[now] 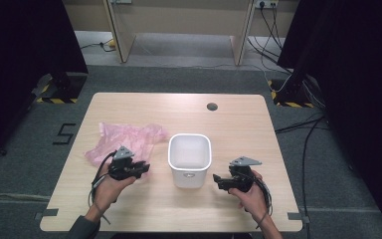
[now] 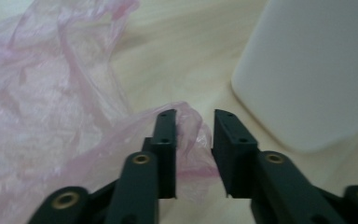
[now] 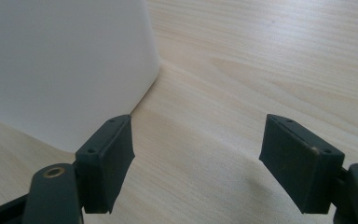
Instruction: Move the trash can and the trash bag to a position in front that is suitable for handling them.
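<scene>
A crumpled pink plastic bag [image 1: 124, 139] lies on the left half of the wooden table [image 1: 229, 119]. My left gripper [image 1: 144, 168] sits at the bag's near edge, just left of a white plastic bin [image 1: 189, 159]. In the left gripper view, a bunched fold of the pink bag [image 2: 42, 93] fills the narrow gap in the left gripper [image 2: 195, 121], whose jaws pinch it, with the bin [image 2: 307, 70] close on the right. My right gripper [image 1: 218, 180] rests low on the table to the right of the bin, open. Nothing is between the jaws of the right gripper [image 3: 198, 135], and the bin wall [image 3: 60, 60] stands just past its left jaw.
The bin stands upright and looks empty. A dark round cable hole [image 1: 212, 106] sits near the table's far edge. Black stands and cables [image 1: 298, 94] lie on the grey floor beyond the table. Bare wood stretches to the right of the bin.
</scene>
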Available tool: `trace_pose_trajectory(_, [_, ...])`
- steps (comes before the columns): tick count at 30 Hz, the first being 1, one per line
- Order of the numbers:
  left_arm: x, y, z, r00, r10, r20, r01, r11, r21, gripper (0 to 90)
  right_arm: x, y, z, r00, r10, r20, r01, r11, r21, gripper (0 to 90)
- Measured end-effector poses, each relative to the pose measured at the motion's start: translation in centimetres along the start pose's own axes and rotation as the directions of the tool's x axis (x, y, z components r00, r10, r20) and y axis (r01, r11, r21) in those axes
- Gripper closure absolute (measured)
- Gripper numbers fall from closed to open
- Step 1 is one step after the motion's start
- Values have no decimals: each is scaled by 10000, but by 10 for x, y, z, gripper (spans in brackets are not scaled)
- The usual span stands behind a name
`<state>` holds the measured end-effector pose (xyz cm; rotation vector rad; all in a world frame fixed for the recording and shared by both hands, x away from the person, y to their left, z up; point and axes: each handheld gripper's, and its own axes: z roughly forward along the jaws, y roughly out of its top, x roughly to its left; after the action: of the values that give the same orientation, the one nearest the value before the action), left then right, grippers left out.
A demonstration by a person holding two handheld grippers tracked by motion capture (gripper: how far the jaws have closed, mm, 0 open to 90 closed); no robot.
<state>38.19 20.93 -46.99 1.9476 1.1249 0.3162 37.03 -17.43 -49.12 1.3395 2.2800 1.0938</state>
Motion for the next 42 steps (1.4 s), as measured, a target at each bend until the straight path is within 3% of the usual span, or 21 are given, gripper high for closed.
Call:
trace_pose_trajectory(3, [-3, 12, 7, 9992, -288, 290, 295, 9993, -230, 516, -1, 0, -1, 10000, 51, 3, -51, 10000, -14, 253])
trace_pose_trajectory(6, [-4, 17, -2, 9991, -307, 293, 327, 9971, -686, 380, -3, 0, -2, 10000, 56, 2, -56, 10000, -50, 253])
trace_pose_trajectory(9, [3, 18, -21, 9996, -66, -263, 42, 9959, -899, 304, -3, -1, -1, 10000, 91, -8, -91, 10000, 5, 253])
trace_pose_trajectory(11, [14, 16, -36, 9985, -285, -461, 232, 9933, -1130, 304, -2, -1, -1, 10000, 96, -24, -95, 9999, 58, 253])
trace_pose_trajectory(13, [31, 12, -51, 9932, -546, -1025, 411, 9907, -1294, 301, -1, -1, 0, 10000, 68, -45, -68, 10000, 52, 253])
trace_pose_trajectory(15, [49, 7, -62, 9842, -828, -1567, 605, 9880, -1420, 303, -1, -1, 0, 10000, 53, -40, -53, 10000, 53, 253])
trace_pose_trajectory(18, [74, -3, -69, 9647, -1008, -2433, 706, 9890, -1297, 307, -2, -1, 1, 10000, 78, -5, -78, 9999, 84, 253])
trace_pose_trajectory(20, [79, -5, -70, 9617, -1013, -2545, 728, 9902, -1190, 310, -2, -2, 1, 10000, 79, 13, -79, 9999, 116, 253])
trace_pose_trajectory(21, [87, -10, -69, 9540, -1000, -2827, 739, 9921, -1013, 310, -2, -2, 1, 10000, 79, 13, -79, 9999, 116, 253])
trace_pose_trajectory(22, [97, -15, -65, 9417, -897, -3244, 689, 9948, -752, 312, -2, -2, 2, 10000, 61, -7, -61, 9999, 153, 253])
trace_pose_trajectory(23, [100, -17, -63, 9372, -873, -3376, 685, 9954, -672, 318, -2, -2, 2, 10000, 54, -17, -54, 9998, 175, 253])
trace_pose_trajectory(24, [100, -17, -63, 9372, -873, -3376, 685, 9954, -672, 323, -1, -2, 3, 10000, 71, -24, -70, 9998, 190, 253])
trace_pose_trajectory(27, [113, -28, -49, 9238, -799, -3745, 800, 9967, -153, 349, -1, -3, 3, 10000, 58, -54, -57, 9998, 215, 253])
trace_pose_trajectory(29, [116, -33, -43, 9238, -836, -3737, 952, 9954, 127, 373, -1, -3, 3, 10000, 61, -58, -60, 9997, 216, 253])
trace_pose_trajectory(32, [118, -46, -35, 9419, -1352, -3075, 1596, 9856, 554, 473, -1, -3, 3, 9999, 74, -77, -72, 9997, 221, 253])
trace_pose_trajectory(35, [112, -52, -34, 9458, -1347, -2956, 1632, 9838, 739, 521, -1, -3, 3, 9999, 63, -80, -61, 9997, 233, 253])
trace_pose_trajectory(40, [85, -62, -45, 9527, -1711, -2512, 1963, 9774, 789, 437, -1, -3, 3, 10000, 39, -87, -36, 9997, 241, 253])
trace_pose_trajectory(42, [72, -65, -53, 9621, -1705, -2130, 1923, 9775, 863, 419, 0, -3, 3, 10000, 17, -86, -15, 9997, 258, 253])
